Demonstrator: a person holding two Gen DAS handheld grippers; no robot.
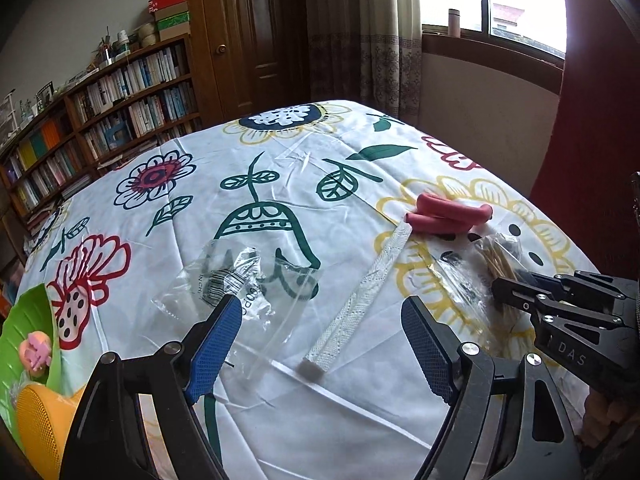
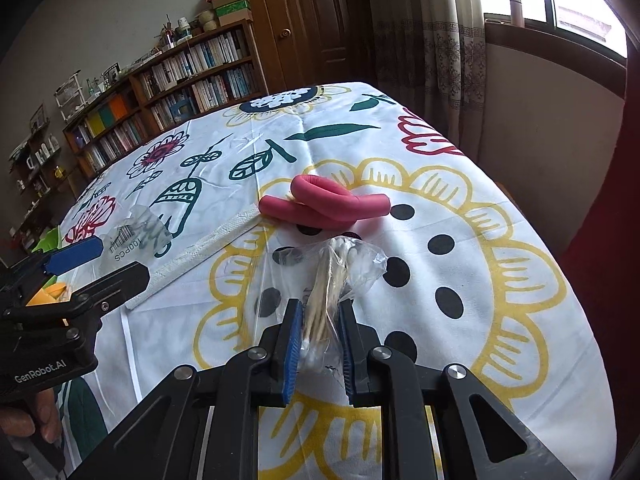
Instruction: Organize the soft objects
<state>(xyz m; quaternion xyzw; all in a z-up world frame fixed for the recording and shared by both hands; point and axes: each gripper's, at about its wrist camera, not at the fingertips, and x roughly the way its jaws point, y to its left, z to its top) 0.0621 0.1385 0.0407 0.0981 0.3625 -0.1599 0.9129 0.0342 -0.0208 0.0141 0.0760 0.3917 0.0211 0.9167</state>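
My right gripper [image 2: 320, 309] is shut on a clear bag of cotton swabs [image 2: 332, 268] that lies on the flowered tablecloth [image 2: 500, 280]. The swab sticks run between the blue pads. Just beyond the bag lie curled pink foam rollers [image 2: 324, 204]. A long white mesh strip [image 1: 360, 300] stretches between the fingers of my left gripper [image 1: 320, 304], which is open and holds nothing. A crumpled, empty clear bag [image 1: 240, 292] with a barcode lies by its left fingertip. In the left wrist view, the right gripper [image 1: 504, 286] reaches onto the swab bag [image 1: 496, 258] beside the rollers [image 1: 448, 216].
A green leaf-shaped tray [image 1: 28, 320] with a pink item and a yellow object [image 1: 36, 420] sits at the table's left corner. A bookshelf [image 1: 100, 120], door and curtained window stand behind. The table drops off at the right edge. A hand [image 2: 28, 420] holds the left gripper.
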